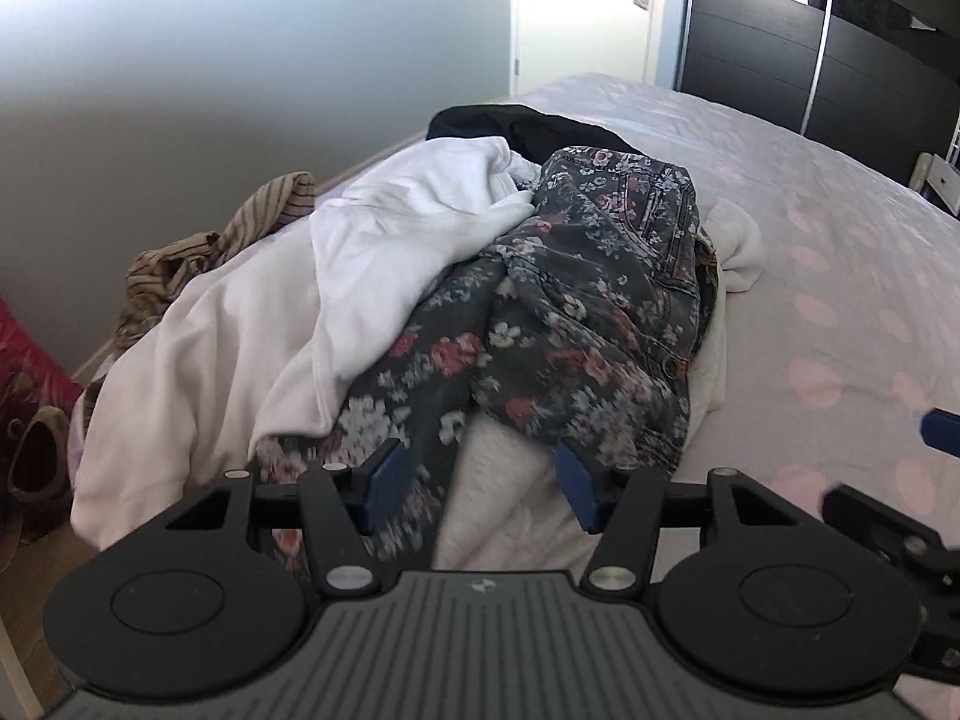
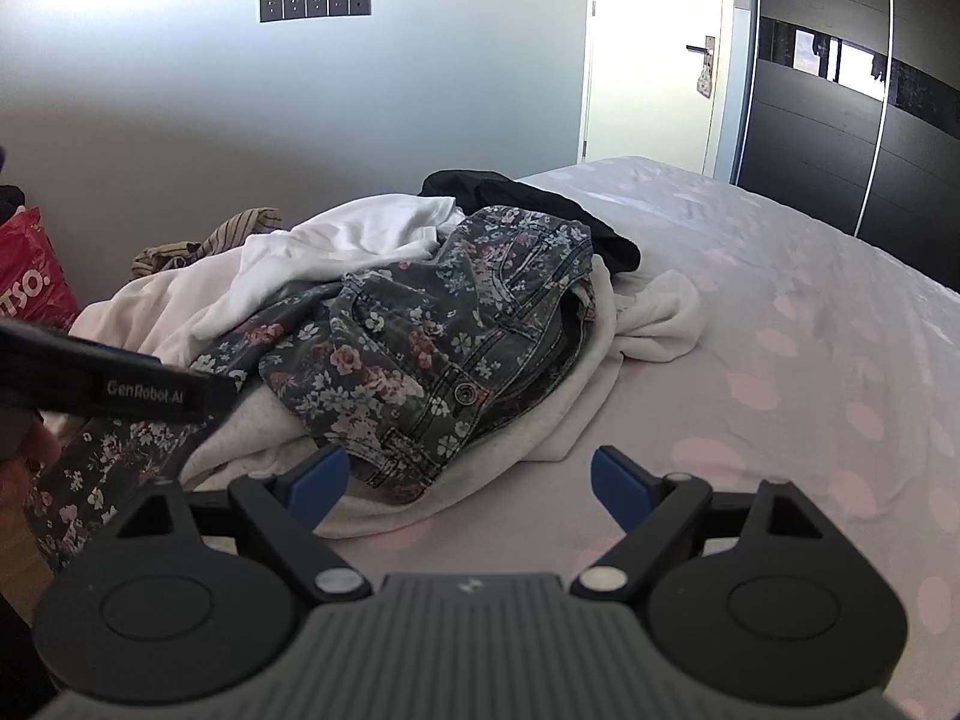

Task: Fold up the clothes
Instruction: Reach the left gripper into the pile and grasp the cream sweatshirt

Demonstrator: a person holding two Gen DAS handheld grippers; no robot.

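Our left claw (image 1: 477, 483) hung half-open astride a leg of the floral trousers (image 1: 576, 312), pads not yet pressing; the right claw (image 2: 468, 489) gaped empty over the bed (image 2: 810, 360). We risked pinching the white garment (image 1: 408, 222) too, overlapping at ten o'clock. A black garment (image 1: 540, 126) and striped shirt (image 1: 180, 258) crowded the pile.

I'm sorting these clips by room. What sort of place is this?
Most likely a bedroom: a wide bed with a pale spotted cover carries a heap of clothes, a dark sliding wardrobe stands behind it, and a door is beside that.
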